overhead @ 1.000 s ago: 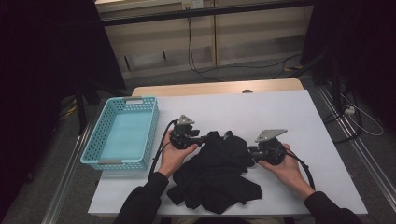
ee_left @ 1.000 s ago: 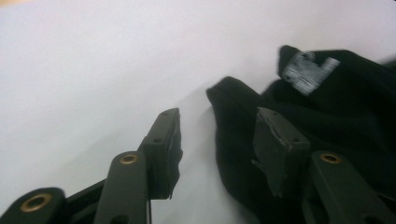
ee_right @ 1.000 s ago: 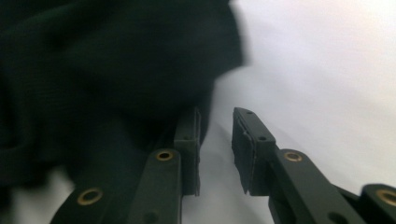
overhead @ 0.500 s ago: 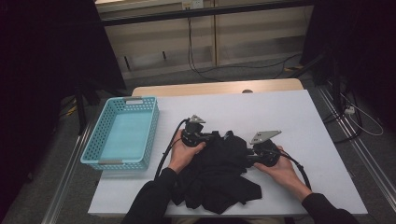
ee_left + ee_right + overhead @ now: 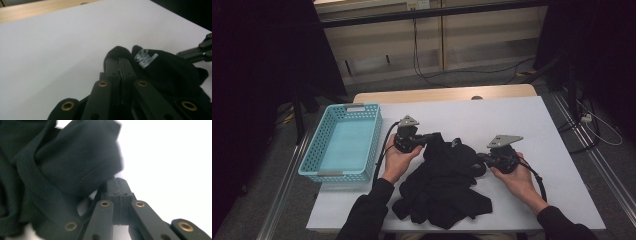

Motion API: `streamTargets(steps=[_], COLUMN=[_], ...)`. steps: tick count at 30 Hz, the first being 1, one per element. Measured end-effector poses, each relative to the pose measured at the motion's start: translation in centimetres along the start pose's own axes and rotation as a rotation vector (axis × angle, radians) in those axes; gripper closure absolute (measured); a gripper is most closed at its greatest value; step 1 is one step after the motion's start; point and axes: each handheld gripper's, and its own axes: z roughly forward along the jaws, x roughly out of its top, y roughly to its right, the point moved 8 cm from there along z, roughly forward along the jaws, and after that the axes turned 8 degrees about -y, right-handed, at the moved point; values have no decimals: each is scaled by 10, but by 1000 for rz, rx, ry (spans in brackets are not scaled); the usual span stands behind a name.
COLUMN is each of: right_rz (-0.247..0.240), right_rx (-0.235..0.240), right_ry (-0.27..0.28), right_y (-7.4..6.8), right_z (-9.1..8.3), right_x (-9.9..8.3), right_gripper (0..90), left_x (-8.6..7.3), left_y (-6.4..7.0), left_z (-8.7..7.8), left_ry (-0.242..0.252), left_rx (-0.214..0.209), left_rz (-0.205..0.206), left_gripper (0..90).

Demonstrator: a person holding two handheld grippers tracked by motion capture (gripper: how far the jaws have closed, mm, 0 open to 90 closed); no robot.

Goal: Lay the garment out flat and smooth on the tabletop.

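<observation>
A crumpled black garment (image 5: pixel 442 180) lies on the white table (image 5: pixel 522 120) in front of the person. My left gripper (image 5: pixel 435 137) is at its upper left edge. In the left gripper view the jaws (image 5: pixel 120 61) are shut on a fold of the cloth (image 5: pixel 170 72), beside a white label (image 5: pixel 146 57). My right gripper (image 5: pixel 479 159) is at the garment's right edge. In the right gripper view its jaws (image 5: pixel 117 180) are shut, with a bunched fold of the garment (image 5: pixel 62 162) meeting their tips. A hand holds each gripper.
A turquoise plastic basket (image 5: pixel 334 174) stands at the table's left side. A wooden strip (image 5: pixel 442 95) runs along the far edge. Bare white table lies behind and to the right of the garment. Cables trail on the floor (image 5: pixel 452 75) beyond.
The two grippers came slightly closer together half a second ago and have since moved apart again. The left one has shifted a little farther from the person, and the garment's top edge shifted with them.
</observation>
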Motion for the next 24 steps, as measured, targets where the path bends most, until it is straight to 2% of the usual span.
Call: streamTargets(steps=[5,15,20,24], right_rz=[20,44,54,46], right_rx=[-47,-130,-145,-137], right_ry=[64,182,242,249], right_y=[11,33,39,36], right_z=[-18,-49,-67,-70], right_x=[11,35,49,48], right_gripper=[900,900,900,900], left_x=[6,18,24,19], left_y=[-1,-4,-8,-4], left_z=[-12,-29,-46,-52], left_ry=[41,108,142,138], left_rx=[14,41,59,52], left_rz=[17,13,11,24], left_gripper=[884,884,884,884])
